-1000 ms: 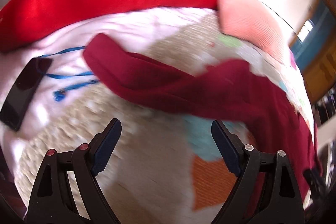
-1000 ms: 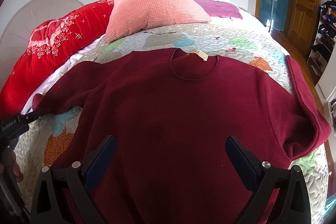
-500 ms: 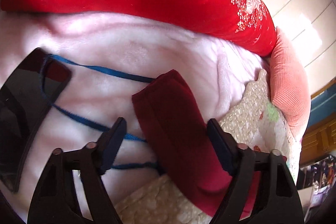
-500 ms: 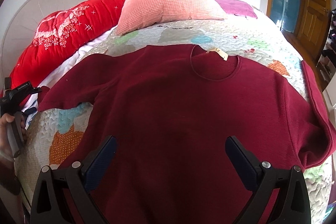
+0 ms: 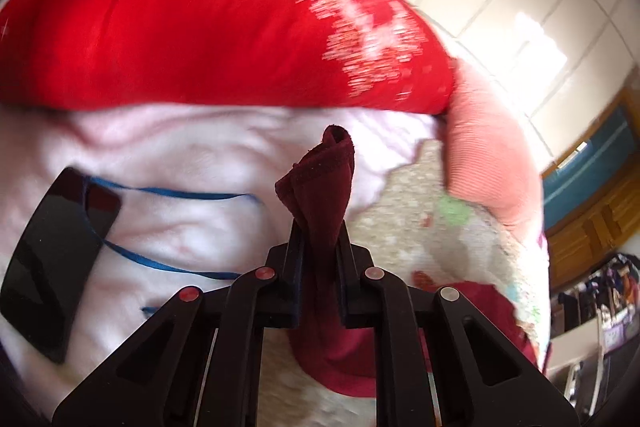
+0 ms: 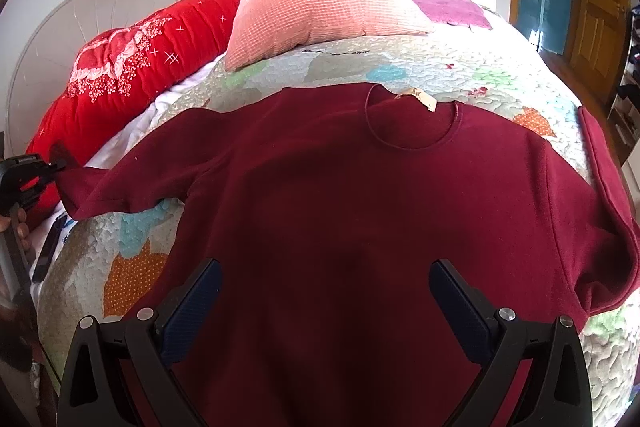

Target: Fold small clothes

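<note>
So far the folding has barely begun: the maroon sweater [image 6: 360,219] lies spread face up on the quilted bed [image 6: 460,75], collar towards the pink pillow [image 6: 320,11], body flat, the far sleeve on the right draped over the bed's edge, and no fold is visible in it yet. The one step under way is on the other side, where the left gripper [image 5: 319,259] has its jaws clamped on the sleeve cuff [image 5: 320,183], which stands up bunched between the pads and is lifted clear of the white sheet [image 5: 192,147]; in the right wrist view that sleeve stretches out taut towards the gripper at the bed's edge. By my judgement, what is left is to carry this sleeve across the body, do the same with the other one, then fold the body itself. The right gripper [image 6: 324,295] hovers over the lower part of the sweater with its jaws wide apart and nothing between them. Compared with a second ago, the left jaws, then spread wide above the sleeve lying on the bed, have just been closing and now pinch the cuff, and the sleeve has come off the sheet beside the dark phone [image 5: 56,259] and its blue cord [image 5: 160,259]; the right gripper's view is much the same
</note>
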Motion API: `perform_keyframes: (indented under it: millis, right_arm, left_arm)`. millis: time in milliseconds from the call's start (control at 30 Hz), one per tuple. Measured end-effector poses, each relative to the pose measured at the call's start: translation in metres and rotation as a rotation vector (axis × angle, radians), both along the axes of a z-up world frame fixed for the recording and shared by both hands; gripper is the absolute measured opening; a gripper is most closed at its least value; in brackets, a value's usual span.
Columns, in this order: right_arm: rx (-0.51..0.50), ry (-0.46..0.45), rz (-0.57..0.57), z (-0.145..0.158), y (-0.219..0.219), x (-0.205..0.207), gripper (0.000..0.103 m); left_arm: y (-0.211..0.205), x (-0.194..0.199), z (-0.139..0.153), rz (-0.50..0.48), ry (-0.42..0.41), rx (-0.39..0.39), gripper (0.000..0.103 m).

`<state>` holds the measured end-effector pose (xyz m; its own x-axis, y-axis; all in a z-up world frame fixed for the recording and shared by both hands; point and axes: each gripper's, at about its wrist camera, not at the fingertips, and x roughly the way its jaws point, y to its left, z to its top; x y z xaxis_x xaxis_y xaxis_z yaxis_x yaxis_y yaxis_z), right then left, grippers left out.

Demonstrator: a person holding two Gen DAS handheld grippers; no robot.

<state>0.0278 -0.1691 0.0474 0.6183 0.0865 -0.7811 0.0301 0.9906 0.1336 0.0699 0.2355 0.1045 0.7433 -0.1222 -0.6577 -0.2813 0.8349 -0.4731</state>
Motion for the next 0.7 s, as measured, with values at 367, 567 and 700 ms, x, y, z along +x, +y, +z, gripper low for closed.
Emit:
perform_keyframes:
  millis: [367,567,700]
  right_arm:
    - [0.007,-0.063,-0.091,0.022,-0.052,-0.014,0.102]
    - [-0.003,-0.083,-0.195,0.033,-0.102,-0.024,0.102]
    - [0.007,-0.071,-0.265,0.031,-0.133,-0.032,0.102]
  left_arm:
    - [-0.190,-0.006,0.130,-0.373,-0.229,0.047,0.011]
    - [-0.322,-0.001,0.090,-0.578,-0.186,0.083,0.011]
    - [-0.394,-0.008,0.019,-0.693,-0.086,0.082,0.011]
